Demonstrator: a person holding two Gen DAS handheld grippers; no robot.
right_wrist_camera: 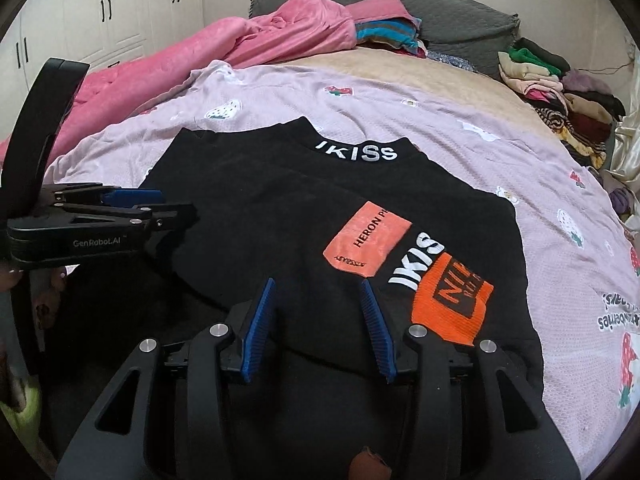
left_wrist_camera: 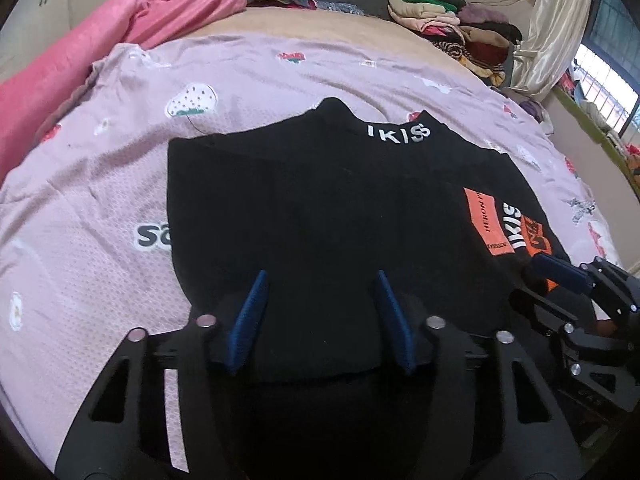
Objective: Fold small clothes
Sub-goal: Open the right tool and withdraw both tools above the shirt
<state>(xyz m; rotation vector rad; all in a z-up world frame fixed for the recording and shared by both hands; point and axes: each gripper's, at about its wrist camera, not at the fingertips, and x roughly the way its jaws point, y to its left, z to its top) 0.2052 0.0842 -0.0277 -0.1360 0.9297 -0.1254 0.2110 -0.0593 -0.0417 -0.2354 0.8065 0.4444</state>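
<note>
I see the black shirt (right_wrist_camera: 280, 216) lying flat on the lilac strawberry sheet (left_wrist_camera: 100, 200) of the bed, collar pointing away from me, its white lettering on the neckband and the orange patches (right_wrist_camera: 452, 300) toward its right hem. Bare sheet runs all round the shirt: a broad strip to its left, a narrower one to its right, and open sheet beyond the collar. Farther beyond the collar, the pink blanket (right_wrist_camera: 248, 40) bunches up on the left and a clothes pile (left_wrist_camera: 460, 28) sits on the right, both well apart from the shirt.

My left gripper (left_wrist_camera: 322, 280) hangs over the shirt's near hem, level and pointing toward the collar, its blue fingers (left_wrist_camera: 250, 320) spread apart with only black cloth showing between them. My right gripper (right_wrist_camera: 318, 286) is likewise over the near hem, just left of the orange patches, fingers (right_wrist_camera: 376, 332) apart and clamped on nothing. In the right wrist view the left gripper appears side-on at the shirt's left edge (its frame reads GenRobot.AI), held roughly horizontal.
</note>
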